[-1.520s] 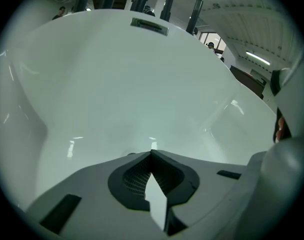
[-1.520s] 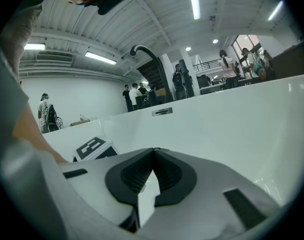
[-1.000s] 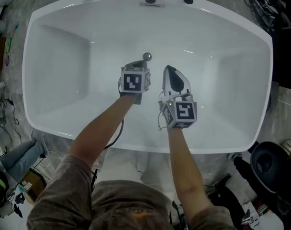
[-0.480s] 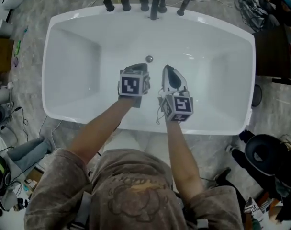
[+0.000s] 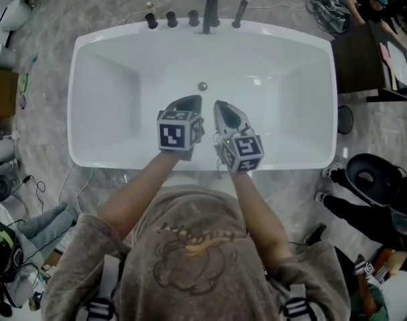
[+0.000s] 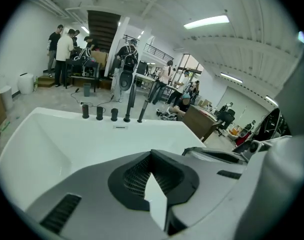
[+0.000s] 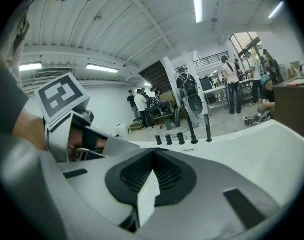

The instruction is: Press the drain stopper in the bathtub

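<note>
The white bathtub (image 5: 96,159) fills the middle of the head view. Its small round metal drain stopper (image 5: 203,85) sits on the tub floor near the far side, uncovered. My left gripper (image 5: 188,101) hangs over the tub floor short of the stopper, jaws shut with nothing between them. My right gripper (image 5: 221,106) is beside it, also shut and empty. In the left gripper view the left gripper (image 6: 152,154) points at the far rim, with the right gripper's body (image 6: 252,149) alongside. The right gripper (image 7: 153,152) likewise faces the far rim. The stopper is hidden in both gripper views.
A black faucet (image 5: 209,11) and several black knobs (image 5: 152,20) stand on the far rim. A dark table (image 5: 357,59) is to the right, with cables, a black stool (image 5: 374,179) and clutter on the floor. People stand in the background (image 6: 64,46).
Both grippers have drawn back from the stopper toward the near rim and lifted. The head view has pulled back, so the tub looks smaller. Jaws stayed shut.
</note>
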Demonstrator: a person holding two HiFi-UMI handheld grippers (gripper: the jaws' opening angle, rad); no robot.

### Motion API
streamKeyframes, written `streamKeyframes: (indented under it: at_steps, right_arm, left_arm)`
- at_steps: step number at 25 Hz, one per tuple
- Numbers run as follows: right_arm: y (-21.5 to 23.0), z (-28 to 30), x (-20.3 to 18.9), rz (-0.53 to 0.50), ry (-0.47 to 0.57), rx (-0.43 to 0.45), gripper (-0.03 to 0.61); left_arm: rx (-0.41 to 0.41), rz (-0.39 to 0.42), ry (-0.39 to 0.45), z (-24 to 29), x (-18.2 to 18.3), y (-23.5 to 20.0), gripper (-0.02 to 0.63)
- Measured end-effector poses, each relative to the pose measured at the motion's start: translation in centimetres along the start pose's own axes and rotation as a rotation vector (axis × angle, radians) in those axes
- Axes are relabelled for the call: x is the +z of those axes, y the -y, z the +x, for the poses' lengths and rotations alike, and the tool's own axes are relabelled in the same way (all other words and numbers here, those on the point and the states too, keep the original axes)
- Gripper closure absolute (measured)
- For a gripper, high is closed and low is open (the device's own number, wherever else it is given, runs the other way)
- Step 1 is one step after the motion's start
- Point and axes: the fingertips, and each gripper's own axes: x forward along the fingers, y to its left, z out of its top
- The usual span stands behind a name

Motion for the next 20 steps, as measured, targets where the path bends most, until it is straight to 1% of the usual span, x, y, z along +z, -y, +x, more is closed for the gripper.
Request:
streamKeyframes:
  at_steps: [2,7,12,16,20]
  right_arm:
    - [-1.6,-1.2,0.7,-0.024,-0.004,0.021,0.581]
    - [-5.9,-3.9,2.6,-0.056,0.010,0.091,0.581]
    - [-10.2,-6.3,4.9,-0.118,0.046,0.168,0.581]
    - [-12.4,-8.4,6.5,-0.167,0.099,0.208,0.581]
    - [-13.9,-10.4,7.8,-0.206,0.140,0.234,0.581]
  left_arm:
    - [-0.036,0.039,0.022,-2.1,0.6,1.2,0.609]
    - [-0.117,0.178,0.063,-7.5,0.9,3.3,0.609]
    - [-0.216,0.271,0.138,-12.6,1.0,4.7,0.609]
    - [-0.274,0.353,0.220,-16.3,1.4,5.9,0.609]
    - [-0.352,0.403,0.320,-19.3,2.3,7.2,0.609]
